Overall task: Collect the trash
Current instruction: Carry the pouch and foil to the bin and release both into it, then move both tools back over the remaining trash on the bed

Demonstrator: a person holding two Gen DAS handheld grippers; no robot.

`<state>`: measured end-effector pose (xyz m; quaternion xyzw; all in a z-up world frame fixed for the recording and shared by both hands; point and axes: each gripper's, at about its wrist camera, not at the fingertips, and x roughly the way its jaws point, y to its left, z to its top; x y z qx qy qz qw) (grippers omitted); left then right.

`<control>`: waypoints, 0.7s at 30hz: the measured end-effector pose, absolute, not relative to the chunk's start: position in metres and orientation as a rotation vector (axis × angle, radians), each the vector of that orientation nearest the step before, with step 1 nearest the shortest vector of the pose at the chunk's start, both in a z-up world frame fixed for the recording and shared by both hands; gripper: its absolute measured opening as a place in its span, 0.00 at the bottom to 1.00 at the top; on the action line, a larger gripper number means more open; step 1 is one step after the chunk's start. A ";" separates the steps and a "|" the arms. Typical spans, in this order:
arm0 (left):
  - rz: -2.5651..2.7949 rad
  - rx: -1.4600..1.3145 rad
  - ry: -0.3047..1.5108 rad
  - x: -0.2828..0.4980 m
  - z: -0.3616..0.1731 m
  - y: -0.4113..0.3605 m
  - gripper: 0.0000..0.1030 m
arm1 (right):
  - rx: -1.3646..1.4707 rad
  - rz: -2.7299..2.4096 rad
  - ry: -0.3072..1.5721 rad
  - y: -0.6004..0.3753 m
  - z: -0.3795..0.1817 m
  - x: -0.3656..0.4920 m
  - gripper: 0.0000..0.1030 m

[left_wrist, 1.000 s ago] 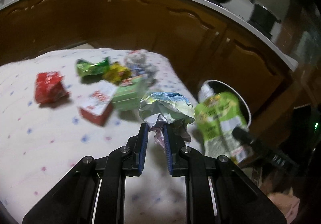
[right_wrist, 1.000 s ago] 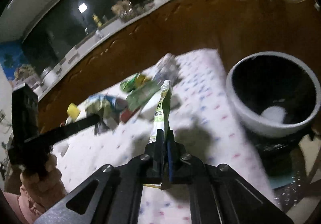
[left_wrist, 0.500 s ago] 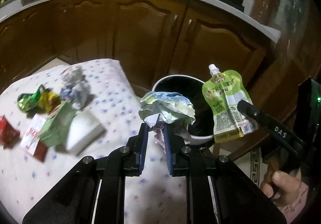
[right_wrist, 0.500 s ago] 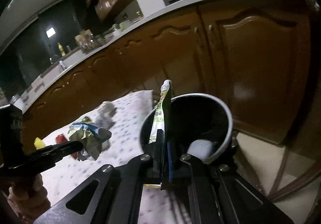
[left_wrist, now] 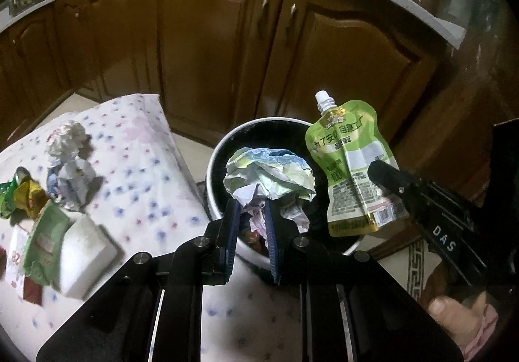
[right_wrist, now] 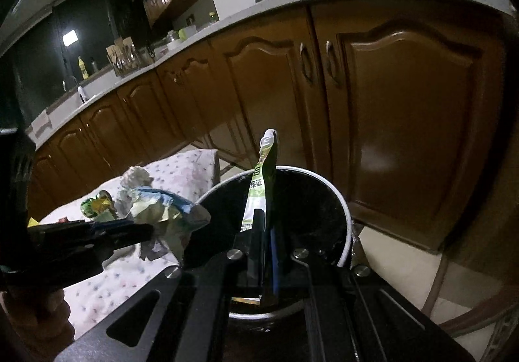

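1. A crumpled wrapper (left_wrist: 269, 175) is clamped between the blue pads of the left gripper (left_wrist: 253, 216) and is held over the open mouth of the white-rimmed bin (left_wrist: 214, 151).
2. A green spouted pouch (left_wrist: 348, 164) is pinched by its lower part in the right gripper (right_wrist: 264, 226), spout upward, above the bin's right side.
3. More trash, seemingly wrappers and small cartons (left_wrist: 48, 232), is left on the dotted cloth (left_wrist: 146, 174) beside the bin.
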<state>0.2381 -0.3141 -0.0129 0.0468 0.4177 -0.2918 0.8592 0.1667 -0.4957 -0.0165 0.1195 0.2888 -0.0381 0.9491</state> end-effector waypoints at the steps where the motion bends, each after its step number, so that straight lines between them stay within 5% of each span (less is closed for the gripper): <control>1: -0.614 0.104 0.881 0.239 -0.014 -0.317 0.15 | 0.245 -0.079 0.592 -0.497 -0.018 0.168 0.03; 17: -0.630 0.154 0.917 0.245 -0.030 -0.338 0.23 | 0.299 -0.062 0.654 -0.517 -0.034 0.187 0.08; 21: -0.619 0.142 0.914 0.244 -0.030 -0.330 0.46 | 0.316 -0.073 0.652 -0.520 -0.036 0.184 0.11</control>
